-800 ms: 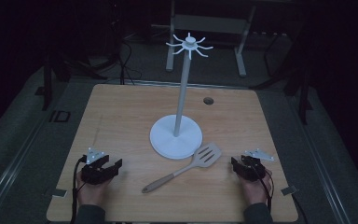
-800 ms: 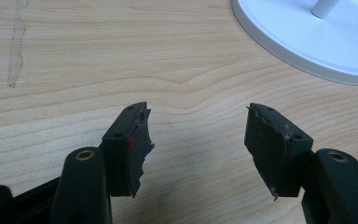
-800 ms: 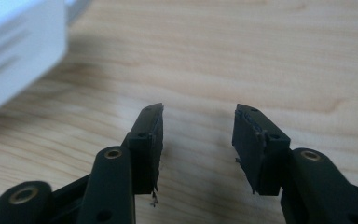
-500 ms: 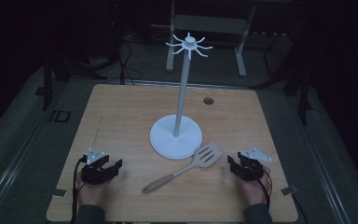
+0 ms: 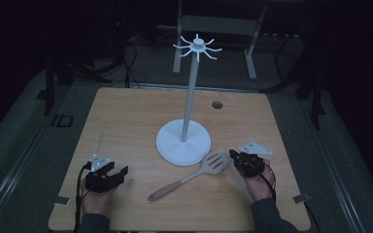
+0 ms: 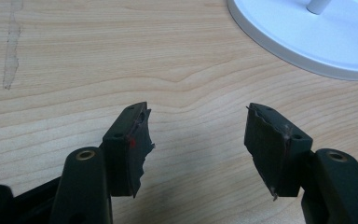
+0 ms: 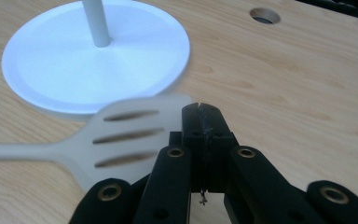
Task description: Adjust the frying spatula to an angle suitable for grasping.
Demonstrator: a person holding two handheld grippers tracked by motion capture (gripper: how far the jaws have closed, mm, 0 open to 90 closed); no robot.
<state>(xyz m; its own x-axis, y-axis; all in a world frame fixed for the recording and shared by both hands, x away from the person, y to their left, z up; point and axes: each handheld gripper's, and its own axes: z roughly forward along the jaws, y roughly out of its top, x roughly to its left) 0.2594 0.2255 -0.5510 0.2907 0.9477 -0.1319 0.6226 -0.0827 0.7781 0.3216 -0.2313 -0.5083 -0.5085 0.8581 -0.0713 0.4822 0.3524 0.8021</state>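
Evidently the right gripper (image 5: 237, 158) had been brought to the far edge of the slotted spatula (image 5: 190, 176), its 2 jaws pressed flat together with nothing between them, as the right gripper view showed; a closed tip like that suited nudging or lining up on the blade better than grasping it. That spatula lay flat on the wooden table (image 5: 126, 121), blade just beside the round white base of the hook stand (image 5: 183, 141) and handle angled back toward the person's side, so a lift onto the stand's hooks (image 5: 197, 46) looked like the likely aim (a judgement only). The left gripper (image 5: 111, 175) rested well apart near the table's left front corner, jaws spread wide over bare wood and holding nothing, probably parked until needed. Whether the right gripper's tip actually touched the blade could not be told: in the right gripper view the spatula (image 7: 121, 135) was blurred and its handle was cut off at the frame's left edge. The stand's pole (image 7: 96, 23) was also cropped at the top there, and the room beyond the table was too dark to read.
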